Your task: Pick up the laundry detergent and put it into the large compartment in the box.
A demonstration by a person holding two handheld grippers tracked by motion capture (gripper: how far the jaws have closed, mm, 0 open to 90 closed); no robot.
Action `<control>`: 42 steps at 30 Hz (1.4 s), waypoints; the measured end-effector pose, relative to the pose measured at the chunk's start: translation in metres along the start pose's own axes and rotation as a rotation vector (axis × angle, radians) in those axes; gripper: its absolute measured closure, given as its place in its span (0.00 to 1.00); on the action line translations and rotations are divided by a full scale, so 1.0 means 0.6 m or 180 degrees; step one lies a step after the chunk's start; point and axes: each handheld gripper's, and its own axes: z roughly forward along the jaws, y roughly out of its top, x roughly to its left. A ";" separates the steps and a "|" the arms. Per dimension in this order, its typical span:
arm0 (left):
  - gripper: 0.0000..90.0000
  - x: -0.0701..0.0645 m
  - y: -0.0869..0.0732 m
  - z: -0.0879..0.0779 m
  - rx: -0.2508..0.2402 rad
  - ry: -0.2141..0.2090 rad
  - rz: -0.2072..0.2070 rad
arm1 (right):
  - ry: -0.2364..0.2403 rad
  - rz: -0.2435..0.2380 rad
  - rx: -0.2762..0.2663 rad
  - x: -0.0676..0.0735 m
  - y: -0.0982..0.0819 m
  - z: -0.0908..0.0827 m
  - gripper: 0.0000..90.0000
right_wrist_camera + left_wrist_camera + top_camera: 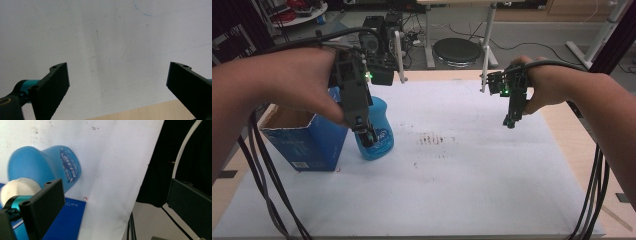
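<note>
Cables trail from both forearms down the near corners of the white paper sheet (472, 190) that covers the wooden table (569, 125). Farther in, at the person's left, a blue plastic bottle (379, 132) with a white cap stands on the sheet, touching an open blue cardboard box (304, 142) on its outer side. Over the bottle's top hangs the left gripper (367, 135); in the left gripper view its jaws are spread wide, the white cap (18, 188) and blue body (37, 162) lying just beside one jaw, not between the two. On the other side, well apart from the bottle, the right gripper (510, 121) hovers above bare paper, jaws likewise spread with nothing held. Beyond the table's far edge sit a round black stool (457, 50) and white desk legs.
</note>
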 end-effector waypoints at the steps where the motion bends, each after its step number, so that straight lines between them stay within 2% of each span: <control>1: 0.02 0.002 -0.001 -0.004 -0.0005 0.0013 -0.0016 | 0.0001 0.0002 0.0007 0.000 0.000 0.000 0.04; 13: 0.02 0.030 -0.006 -0.031 -0.0006 0.0056 -0.0476 | 0.0000 0.0024 0.0029 0.001 0.002 -0.001 0.04; 21: 0.02 0.055 -0.007 -0.030 -0.0011 -0.0003 -0.0564 | -0.0001 0.0015 0.0009 -0.001 0.000 -0.004 0.04; 22: 0.02 0.067 -0.010 -0.026 0.0007 -0.0001 -0.0608 | -0.0006 0.0036 -0.0001 -0.001 -0.001 -0.005 0.04; 30: 0.02 0.098 -0.018 -0.006 -0.0043 -0.0069 -0.0723 | -0.0008 0.0012 0.0002 0.001 0.001 -0.005 0.04; 38: 0.02 0.111 -0.014 0.021 -0.0004 -0.0110 -0.0643 | -0.0013 0.0009 0.0023 0.001 0.002 -0.003 0.04; 42: 0.02 0.124 -0.014 0.033 -0.0015 -0.0078 -0.0675 | 0.0000 0.0014 0.0026 0.002 0.004 -0.004 0.04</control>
